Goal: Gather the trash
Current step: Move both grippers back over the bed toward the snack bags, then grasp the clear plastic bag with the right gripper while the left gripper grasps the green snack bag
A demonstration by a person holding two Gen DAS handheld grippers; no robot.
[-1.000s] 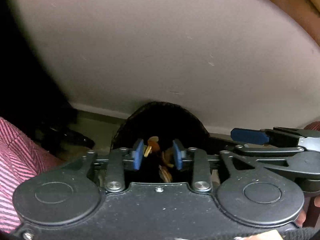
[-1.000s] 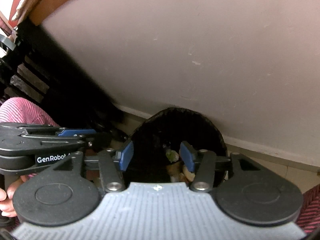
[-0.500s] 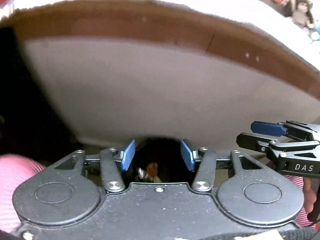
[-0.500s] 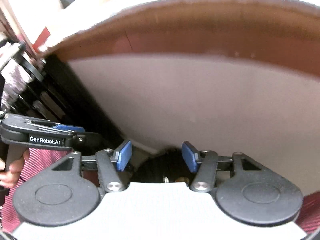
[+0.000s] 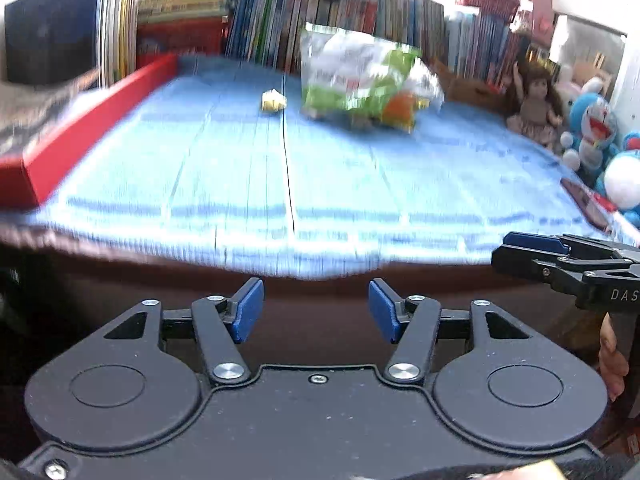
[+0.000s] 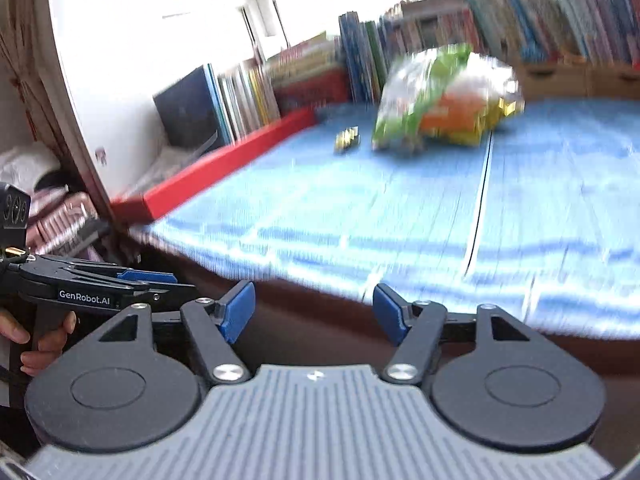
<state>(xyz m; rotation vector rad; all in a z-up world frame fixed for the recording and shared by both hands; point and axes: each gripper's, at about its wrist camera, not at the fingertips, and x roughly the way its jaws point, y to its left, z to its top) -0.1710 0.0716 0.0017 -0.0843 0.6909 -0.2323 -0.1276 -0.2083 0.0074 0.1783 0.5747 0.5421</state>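
A crumpled green, white and orange snack bag (image 5: 364, 80) (image 6: 440, 100) lies at the far side of a table under a blue striped cloth (image 5: 304, 184) (image 6: 400, 216). A small yellow wrapper scrap (image 5: 274, 101) (image 6: 347, 139) lies just left of the bag. My left gripper (image 5: 316, 310) hangs open and empty before the table's near edge. My right gripper (image 6: 316, 312) is open and empty too, also short of the edge. Each gripper shows in the other's view: the right gripper (image 5: 568, 264), the left gripper (image 6: 100, 280). Both views are motion-blurred.
A long red box (image 5: 84, 128) (image 6: 224, 164) runs along the table's left side. Books (image 5: 280, 12) (image 6: 500, 12) line the back. A doll (image 5: 536, 104) and blue plush toys (image 5: 600, 128) crowd the right edge beside a dark flat object (image 5: 584, 204). A hand (image 6: 44, 340) holds the left gripper.
Both grippers have swung up from a black bin of trash on the floor by the wall to the table top. The left gripper's fingers have spread wider; both stay empty.
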